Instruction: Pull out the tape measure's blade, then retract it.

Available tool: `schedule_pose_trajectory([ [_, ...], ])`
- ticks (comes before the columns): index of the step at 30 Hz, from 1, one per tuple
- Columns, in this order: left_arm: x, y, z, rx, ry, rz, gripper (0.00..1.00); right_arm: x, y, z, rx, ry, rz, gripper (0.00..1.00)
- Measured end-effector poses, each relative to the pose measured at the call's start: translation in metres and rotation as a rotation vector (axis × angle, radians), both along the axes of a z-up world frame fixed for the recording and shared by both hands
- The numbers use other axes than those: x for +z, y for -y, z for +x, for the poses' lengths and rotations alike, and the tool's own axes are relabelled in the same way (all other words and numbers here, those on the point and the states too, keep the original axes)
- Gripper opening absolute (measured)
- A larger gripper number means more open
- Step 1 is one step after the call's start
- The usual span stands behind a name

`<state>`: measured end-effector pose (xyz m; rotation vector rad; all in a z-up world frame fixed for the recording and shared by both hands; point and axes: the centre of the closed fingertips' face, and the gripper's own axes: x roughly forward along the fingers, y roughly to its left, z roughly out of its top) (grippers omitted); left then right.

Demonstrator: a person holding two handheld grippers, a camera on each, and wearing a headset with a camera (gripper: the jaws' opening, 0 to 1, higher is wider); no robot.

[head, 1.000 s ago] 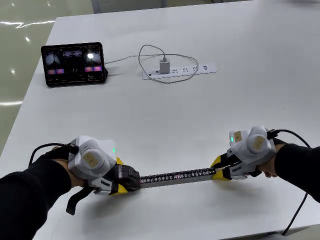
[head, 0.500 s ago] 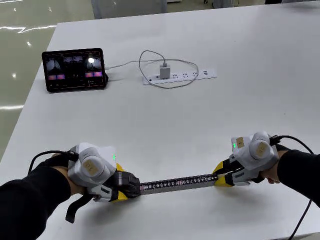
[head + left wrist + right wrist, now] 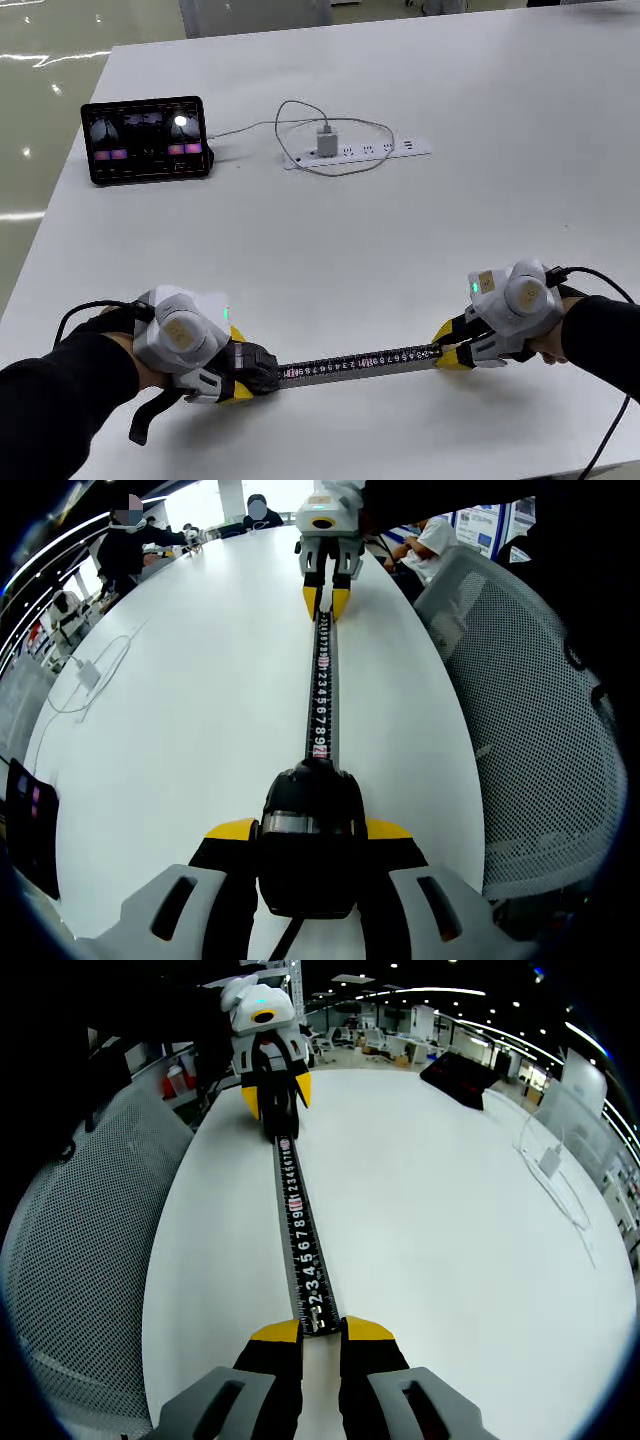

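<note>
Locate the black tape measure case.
In the head view the black tape measure case sits low left, clamped in the left gripper, its numbered blade running to the right gripper.

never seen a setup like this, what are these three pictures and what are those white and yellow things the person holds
No robot here: a person holds a two-jaw gripper, white with yellow tips, in each hand. The wide picture comes from a headset camera looking down at the white table. The two round pictures come from a camera on each gripper, looking along its jaws. The left gripper is clamped on the black tape measure case; the right gripper pinches the end of the dark numbered blade, drawn out straight between them. Farther back lie a black tablet with a lit screen and a white power strip with a plugged-in charger and cable.
</note>
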<state>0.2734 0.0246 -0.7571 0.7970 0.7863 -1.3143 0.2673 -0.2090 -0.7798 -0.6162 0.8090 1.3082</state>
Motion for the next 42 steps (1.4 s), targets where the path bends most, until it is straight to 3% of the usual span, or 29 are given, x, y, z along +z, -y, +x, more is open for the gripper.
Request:
schedule_pose_trajectory([
  [25, 0.001, 0.000, 0.000, 0.000, 0.001, 0.002, 0.32, 0.000, 0.018, -0.002, -0.020, 0.000, -0.015, 0.09],
  [42, 0.000, 0.001, 0.000, 0.001, 0.002, 0.000, 0.33, 0.001, 0.020, -0.001, -0.022, -0.004, -0.020, 0.10],
])
